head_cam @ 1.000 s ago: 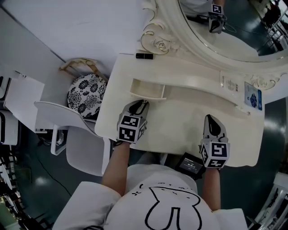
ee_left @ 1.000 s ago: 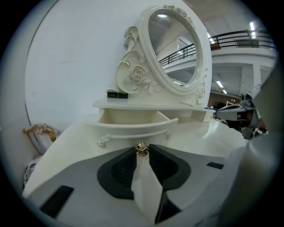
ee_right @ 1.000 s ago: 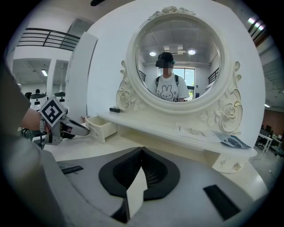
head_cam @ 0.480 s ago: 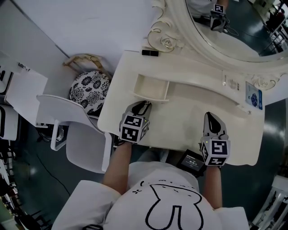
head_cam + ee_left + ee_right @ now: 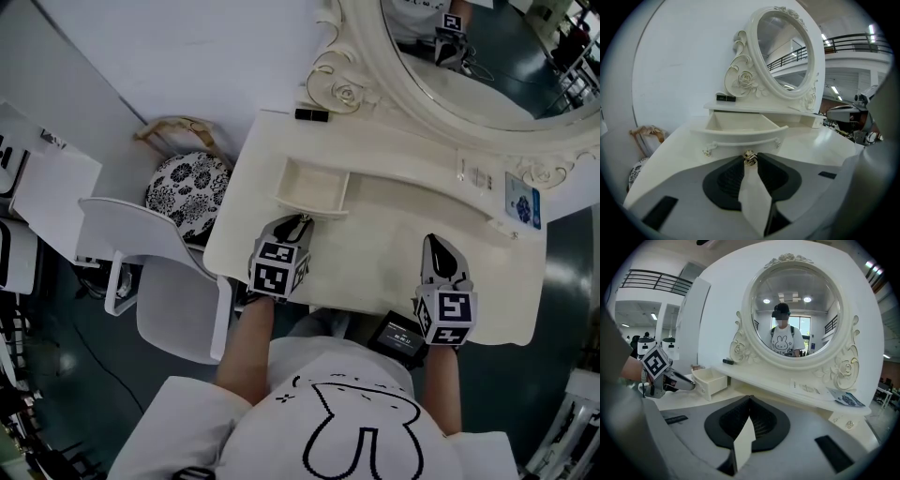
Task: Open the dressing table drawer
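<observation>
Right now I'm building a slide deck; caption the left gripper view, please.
Left gripper, jaws pinching the gold knob of the pulled-out drawer, oval mirror behind.

Cream dressing table (image 5: 375, 267); black tube (image 5: 311, 114), leaflet (image 5: 521, 201) on its shelf (image 5: 412, 148).

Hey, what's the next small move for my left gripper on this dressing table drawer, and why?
Probably open the left gripper and back off: it pinches the gold knob, and the drawer already stands well out, its inside showing.
</observation>
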The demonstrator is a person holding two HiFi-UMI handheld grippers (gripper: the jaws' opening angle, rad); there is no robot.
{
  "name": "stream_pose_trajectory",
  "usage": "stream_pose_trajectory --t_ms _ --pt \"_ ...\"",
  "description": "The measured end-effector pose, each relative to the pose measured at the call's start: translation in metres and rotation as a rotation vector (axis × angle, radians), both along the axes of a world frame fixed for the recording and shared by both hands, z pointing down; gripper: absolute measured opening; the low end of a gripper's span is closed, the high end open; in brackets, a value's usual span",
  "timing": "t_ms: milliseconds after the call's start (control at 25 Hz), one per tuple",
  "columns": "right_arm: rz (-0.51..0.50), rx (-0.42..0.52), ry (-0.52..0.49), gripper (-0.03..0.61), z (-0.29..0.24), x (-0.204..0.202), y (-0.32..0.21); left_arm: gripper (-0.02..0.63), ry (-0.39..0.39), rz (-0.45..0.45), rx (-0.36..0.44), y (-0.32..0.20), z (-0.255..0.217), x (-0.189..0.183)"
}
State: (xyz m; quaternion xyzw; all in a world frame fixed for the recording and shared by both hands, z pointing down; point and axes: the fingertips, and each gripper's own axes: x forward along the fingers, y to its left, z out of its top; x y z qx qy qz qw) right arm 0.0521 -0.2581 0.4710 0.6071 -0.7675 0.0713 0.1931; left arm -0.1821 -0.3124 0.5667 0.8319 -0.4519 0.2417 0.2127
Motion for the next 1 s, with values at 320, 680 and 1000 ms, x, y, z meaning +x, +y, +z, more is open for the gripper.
stream_pose_trajectory --t_ms 320,680,1000 --pt "0.021 0.006 -0.007 0.014 -0.008 0.007 -0.001 0.121 0.006 -0.004 -0.022 0.000 0.000 0.000" --pt "0.030 -0.005 -0.006 0.014 -0.007 0.009 -0.003 0.121 0.012 0.003 -0.021 -0.007 -0.003 0.002" --pt "0.039 0.012 -0.005 0.014 -0.016 0.011 -0.011 0.180 -0.002 0.016 -0.043 -0.005 -0.001 0.003"
